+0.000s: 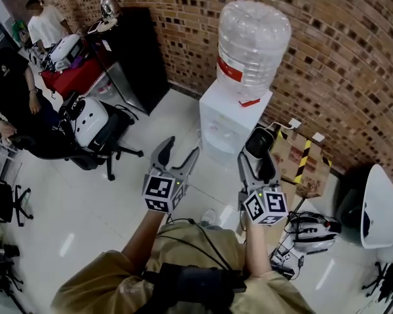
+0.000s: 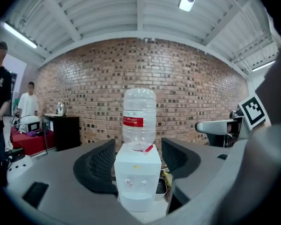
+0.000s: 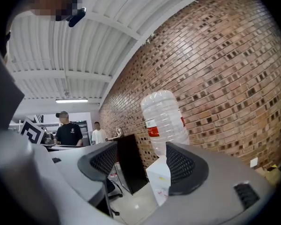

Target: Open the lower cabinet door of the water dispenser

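The left tongs (image 1: 181, 148) and right tongs (image 1: 259, 149) are both standing open and empty, pointing at the water dispenser (image 1: 230, 118) ahead of them, well apart. Nothing is being touched. Its lower cabinet door, hidden behind the tongs, is apparently awaiting reaching, gripping and pulling.

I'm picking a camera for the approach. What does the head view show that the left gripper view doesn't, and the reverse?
Head view only: the person's forearms, and a white shell-shaped seat at far right. Left gripper view only: the ceiling light and roof beams. Both: the water dispenser with its bottle, the brick wall, the black cabinet, and the left gripper and right gripper, both open.
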The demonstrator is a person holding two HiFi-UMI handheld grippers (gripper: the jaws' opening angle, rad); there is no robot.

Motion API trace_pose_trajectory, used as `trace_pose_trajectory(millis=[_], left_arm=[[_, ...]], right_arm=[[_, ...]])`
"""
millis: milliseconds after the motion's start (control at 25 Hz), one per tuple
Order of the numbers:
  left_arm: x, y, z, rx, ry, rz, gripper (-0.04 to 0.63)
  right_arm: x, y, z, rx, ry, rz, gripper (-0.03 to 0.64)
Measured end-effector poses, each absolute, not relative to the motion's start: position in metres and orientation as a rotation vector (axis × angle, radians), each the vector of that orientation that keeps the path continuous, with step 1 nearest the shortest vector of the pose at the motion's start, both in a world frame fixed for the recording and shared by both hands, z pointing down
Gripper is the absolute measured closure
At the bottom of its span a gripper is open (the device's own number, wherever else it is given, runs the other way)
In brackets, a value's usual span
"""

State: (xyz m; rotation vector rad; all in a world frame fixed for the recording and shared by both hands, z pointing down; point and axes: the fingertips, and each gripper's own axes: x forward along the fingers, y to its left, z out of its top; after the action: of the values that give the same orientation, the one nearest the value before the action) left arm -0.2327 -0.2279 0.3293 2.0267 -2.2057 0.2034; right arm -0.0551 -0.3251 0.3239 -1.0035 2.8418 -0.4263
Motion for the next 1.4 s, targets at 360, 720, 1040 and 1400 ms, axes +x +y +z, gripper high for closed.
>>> trace_pose_trajectory(millis=[360,720,1040,1400], left_arm=[[-0.235,-0.272,0.329,2.105,-2.133,0.244,0.298],[-0.206,-0.316,0.339,2.325,-1.895,0.258,0.298],[-0.252,-0.318,0.348,2.399,-1.786,0.289,0.298],[-0.321,-0.322,0.360,2.447,-1.684,0.282,0.298]], right_arm=[[-0.044,-0.335,0.316,-1.109,2.858,-0.261,0.276],[-0.011,-0.336,0.329,-1.372,2.756,-0.270,0.276],[-0.057,-0.326,0.343,-1.479,2.683,-0.381,0.276],[-0.123,-0.307,0.356,-1.584,2.627,-0.427,0.276]])
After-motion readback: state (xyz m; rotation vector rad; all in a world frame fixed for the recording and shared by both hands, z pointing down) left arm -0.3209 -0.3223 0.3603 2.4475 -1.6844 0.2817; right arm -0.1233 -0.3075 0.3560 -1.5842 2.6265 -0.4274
